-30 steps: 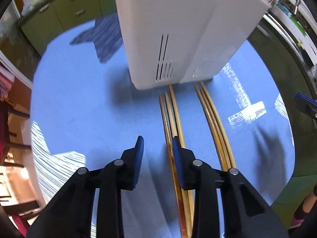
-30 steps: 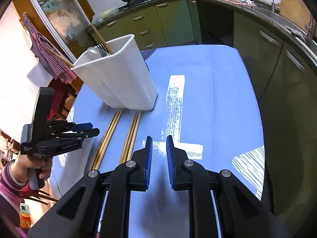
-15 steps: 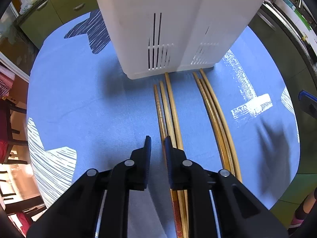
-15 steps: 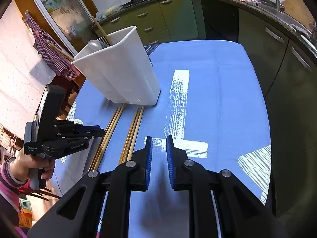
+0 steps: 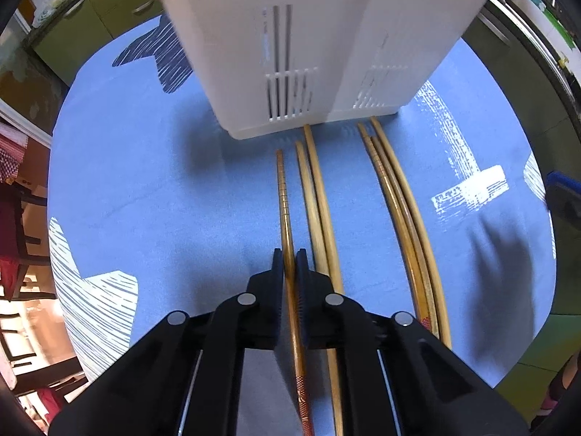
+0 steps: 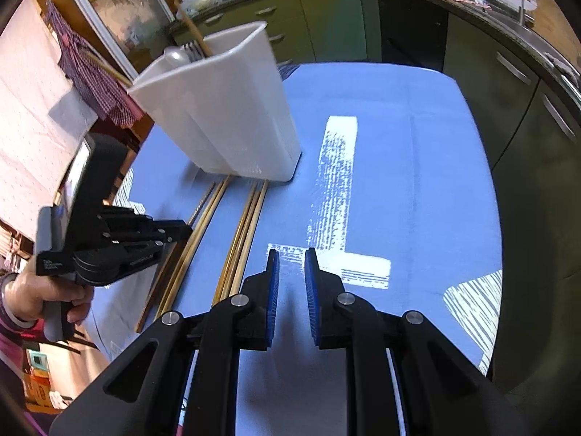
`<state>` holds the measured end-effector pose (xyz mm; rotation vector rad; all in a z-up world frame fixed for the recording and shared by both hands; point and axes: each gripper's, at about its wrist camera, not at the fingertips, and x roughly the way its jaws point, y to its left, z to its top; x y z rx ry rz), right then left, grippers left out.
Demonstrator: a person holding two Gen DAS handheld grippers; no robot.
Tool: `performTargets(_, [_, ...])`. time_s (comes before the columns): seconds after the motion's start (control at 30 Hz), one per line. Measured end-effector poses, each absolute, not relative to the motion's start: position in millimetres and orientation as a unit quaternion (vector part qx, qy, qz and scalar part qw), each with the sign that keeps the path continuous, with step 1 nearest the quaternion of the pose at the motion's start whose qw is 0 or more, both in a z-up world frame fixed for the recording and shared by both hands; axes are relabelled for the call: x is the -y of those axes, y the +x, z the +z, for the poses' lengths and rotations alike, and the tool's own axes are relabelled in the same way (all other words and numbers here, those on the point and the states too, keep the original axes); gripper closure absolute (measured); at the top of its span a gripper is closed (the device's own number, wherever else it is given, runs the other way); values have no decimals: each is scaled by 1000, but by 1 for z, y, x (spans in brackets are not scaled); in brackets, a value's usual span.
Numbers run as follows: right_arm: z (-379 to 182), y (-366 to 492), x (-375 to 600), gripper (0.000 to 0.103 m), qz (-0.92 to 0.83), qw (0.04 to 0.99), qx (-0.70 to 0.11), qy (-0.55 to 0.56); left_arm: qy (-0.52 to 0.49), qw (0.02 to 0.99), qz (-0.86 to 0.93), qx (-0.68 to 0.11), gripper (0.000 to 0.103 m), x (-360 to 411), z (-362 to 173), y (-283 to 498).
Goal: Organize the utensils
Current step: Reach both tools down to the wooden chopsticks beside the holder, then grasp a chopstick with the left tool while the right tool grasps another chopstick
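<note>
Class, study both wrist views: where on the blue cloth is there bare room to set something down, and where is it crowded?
Bare: blue tablecloth right of the white plastic utensil holder, and the patch left of the wooden chopsticks. Crowded: the strip before the holder, where chopsticks lie and the left gripper has just closed on one.

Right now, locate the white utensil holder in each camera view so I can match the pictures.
Left wrist view: the white utensil holder fills the top centre, its base at the far tips of the chopsticks on the blue tablecloth.
Right wrist view: the holder stands upper left of centre, utensils sticking out of its top.
Shared landmark: the white cross print on the cloth.
</note>
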<state>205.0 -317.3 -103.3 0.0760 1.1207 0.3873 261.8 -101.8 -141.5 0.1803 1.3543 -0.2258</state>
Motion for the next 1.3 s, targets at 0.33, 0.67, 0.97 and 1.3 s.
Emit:
performTargets(0.33, [-136,231,273,88,199,788,-582,14,39,804,-118,-582,96,62,-108,249])
performTargets(0.67, [-155,250,236,88,171,775,-608,-28,31,822,-135,-553,96,38,-84,224])
performTargets(0.97, [-164,256,220,88,145,773,-615,-54,29,828,-146,-541,96,26,-79,215])
performTargets(1.3, [-168,257,194,87,128,770,-619,-86,30,829,-154,-537,96,24,-78,212])
